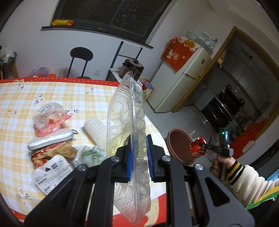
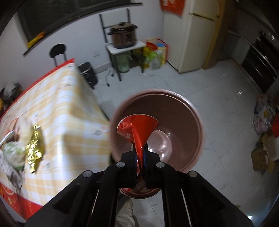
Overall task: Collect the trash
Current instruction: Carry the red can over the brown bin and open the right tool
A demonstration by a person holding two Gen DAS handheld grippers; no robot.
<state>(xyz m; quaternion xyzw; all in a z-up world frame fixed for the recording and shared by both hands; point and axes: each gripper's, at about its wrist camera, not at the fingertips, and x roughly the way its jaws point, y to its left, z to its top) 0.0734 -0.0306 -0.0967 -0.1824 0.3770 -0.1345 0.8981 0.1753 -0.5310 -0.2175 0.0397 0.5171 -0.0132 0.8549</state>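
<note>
Left gripper clamps a clear tray past the table edge; right gripper pinches a red wrapper above the bin, centre frame; bare floor right.

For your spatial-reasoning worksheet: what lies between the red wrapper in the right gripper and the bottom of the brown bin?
Nothing: in the right wrist view the red wrapper hangs over the brown bin, whose bottom shows bare.

White walls, a dark window, pale tiled floor, a cream fridge and a black stool.
</note>
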